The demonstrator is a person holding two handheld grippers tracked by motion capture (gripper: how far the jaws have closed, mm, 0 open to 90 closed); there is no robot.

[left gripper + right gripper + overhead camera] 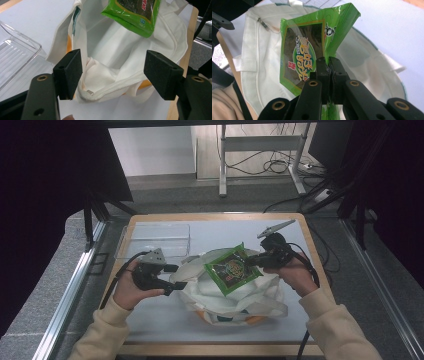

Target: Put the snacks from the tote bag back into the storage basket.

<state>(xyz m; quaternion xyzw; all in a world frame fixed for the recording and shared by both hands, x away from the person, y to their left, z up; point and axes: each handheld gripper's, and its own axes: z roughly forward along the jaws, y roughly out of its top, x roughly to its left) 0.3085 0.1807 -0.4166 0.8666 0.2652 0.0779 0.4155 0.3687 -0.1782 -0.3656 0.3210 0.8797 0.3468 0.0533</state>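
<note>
A white cloth tote bag [235, 302] lies in the middle of the table with its mouth open. Above that mouth hangs a green snack packet [231, 270], tilted, with my right gripper [248, 261] shut on its edge. In the right gripper view the jaws [329, 65] pinch the packet [302, 52] at its right side, over the bag [259, 50]. My left gripper [176, 277] stands open at the bag's left rim. In the left gripper view the rim of the bag [107, 50] lies between the spread jaws [113, 75], the left pad touching the fabric, and the packet [135, 15] hangs above.
A clear plastic tray [155, 240] sits at the back left of the table, close to the left gripper [17, 57]. The table's wooden edge [315, 255] runs just right of the right hand. Desk legs and cables lie on the floor beyond.
</note>
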